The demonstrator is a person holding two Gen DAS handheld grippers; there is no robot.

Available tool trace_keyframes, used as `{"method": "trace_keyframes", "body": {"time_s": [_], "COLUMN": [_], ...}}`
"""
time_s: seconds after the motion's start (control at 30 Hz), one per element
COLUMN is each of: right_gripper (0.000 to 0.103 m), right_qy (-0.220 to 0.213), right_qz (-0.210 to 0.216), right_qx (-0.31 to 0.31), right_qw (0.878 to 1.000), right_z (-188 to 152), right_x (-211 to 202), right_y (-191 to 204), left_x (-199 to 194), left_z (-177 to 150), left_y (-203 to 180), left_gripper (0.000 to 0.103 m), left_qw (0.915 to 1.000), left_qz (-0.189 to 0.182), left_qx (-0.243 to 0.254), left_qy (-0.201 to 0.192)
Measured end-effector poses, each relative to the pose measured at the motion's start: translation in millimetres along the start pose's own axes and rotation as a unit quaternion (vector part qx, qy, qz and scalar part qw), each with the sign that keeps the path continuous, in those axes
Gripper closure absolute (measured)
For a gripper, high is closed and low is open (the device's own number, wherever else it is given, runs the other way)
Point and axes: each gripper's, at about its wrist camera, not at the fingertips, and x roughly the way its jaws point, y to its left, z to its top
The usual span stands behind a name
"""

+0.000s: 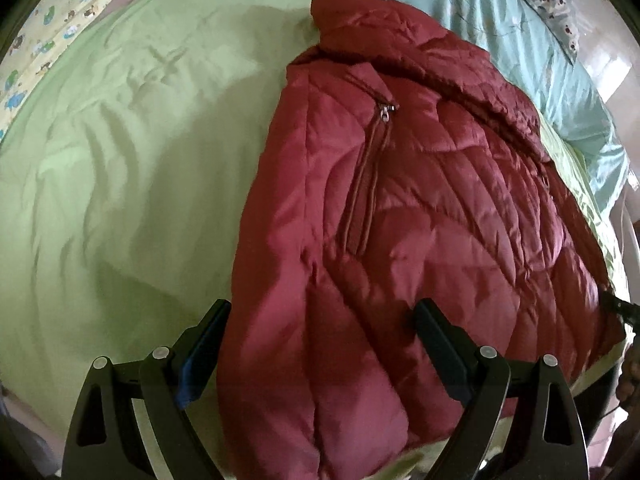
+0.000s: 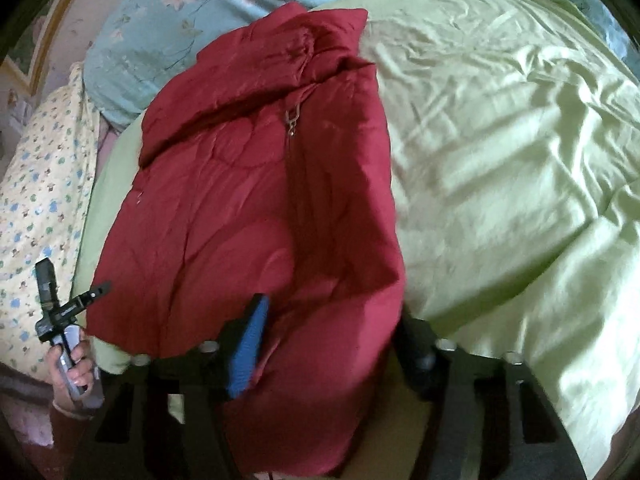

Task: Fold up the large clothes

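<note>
A dark red puffy jacket (image 1: 400, 220) lies zipped up on a light green bedsheet (image 1: 120, 180), collar far, hem near. In the left wrist view my left gripper (image 1: 324, 324) stands open over the hem's left part, its left finger at the jacket's left edge. In the right wrist view the jacket (image 2: 248, 200) runs down between the fingers of my right gripper (image 2: 330, 332). Its blue pad (image 2: 248, 352) shows bare, so it is open around the hem's right corner. A hand (image 2: 76, 360) holds the left gripper (image 2: 72, 284) at the hem's other corner.
A pale blue floral quilt (image 2: 180, 20) lies bunched beyond the collar. A yellow patterned cloth (image 2: 44, 200) sits beside the bed's edge. Rumpled green sheet (image 2: 500, 160) spreads to the jacket's far side. A tip of the right gripper (image 1: 620, 308) shows at the picture's edge.
</note>
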Motion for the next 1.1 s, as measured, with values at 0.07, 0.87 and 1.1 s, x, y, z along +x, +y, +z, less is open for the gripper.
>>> {"method": "trace_keyframes", "body": {"time_s": [0.07,0.87,1.1], "right_gripper": [0.066,0.075,0.082], "right_qy": [0.002,0.001,-0.039], "right_qz": [0.002,0.015,0.062], "right_qx": [0.001,-0.031,-0.018], "right_qw": [1.000,0.999,0.997], "right_z": [-5.2,-17.0,-20.4], "right_x": [-3.1,-4.9,-20.1], "right_y": [-1.4,11.0,8.8], "left_x": [-0.7,-5.2,-31.9], "left_z": [-5.2,-32.1,-37.6], "left_y": [1.0,7.4,4.6], "left_gripper": [0.011,0.073,0.084], "left_qw": [1.0000,0.9967,0.9951], "left_qz": [-0.004,-0.079,-0.080], "left_qx": [0.001,0.020,0.049], "left_qy": [0.004,0.005,-0.031]}}
